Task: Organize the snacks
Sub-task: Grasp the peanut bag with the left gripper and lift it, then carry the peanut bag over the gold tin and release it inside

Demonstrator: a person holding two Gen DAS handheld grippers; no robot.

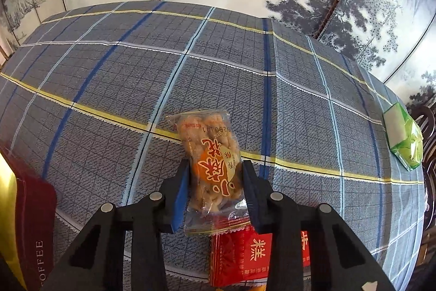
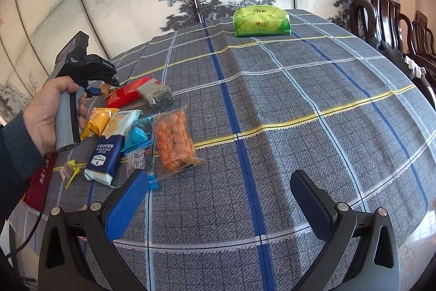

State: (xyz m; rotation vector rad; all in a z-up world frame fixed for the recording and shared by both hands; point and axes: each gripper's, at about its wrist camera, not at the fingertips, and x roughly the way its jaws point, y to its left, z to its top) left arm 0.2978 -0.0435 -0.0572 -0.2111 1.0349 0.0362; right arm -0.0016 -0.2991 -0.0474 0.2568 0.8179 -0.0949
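Note:
My left gripper is shut on a clear packet of fried dough twists with an orange label, both blue pads pressed against its sides just above the plaid tablecloth. A red packet lies underneath, near the gripper's base. In the right wrist view a hand holds that left gripper over the far end of a snack pile. My right gripper stands open above bare cloth with nothing between its fingers. Left of it lie a clear packet of orange-red snacks, a blue and white cracker pack and a light blue packet.
A red and gold coffee bag stands at the left edge. A green tissue pack sits at the table's far side. Dark wooden chairs stand at the right. The pile also holds a yellow packet and a dark seed packet.

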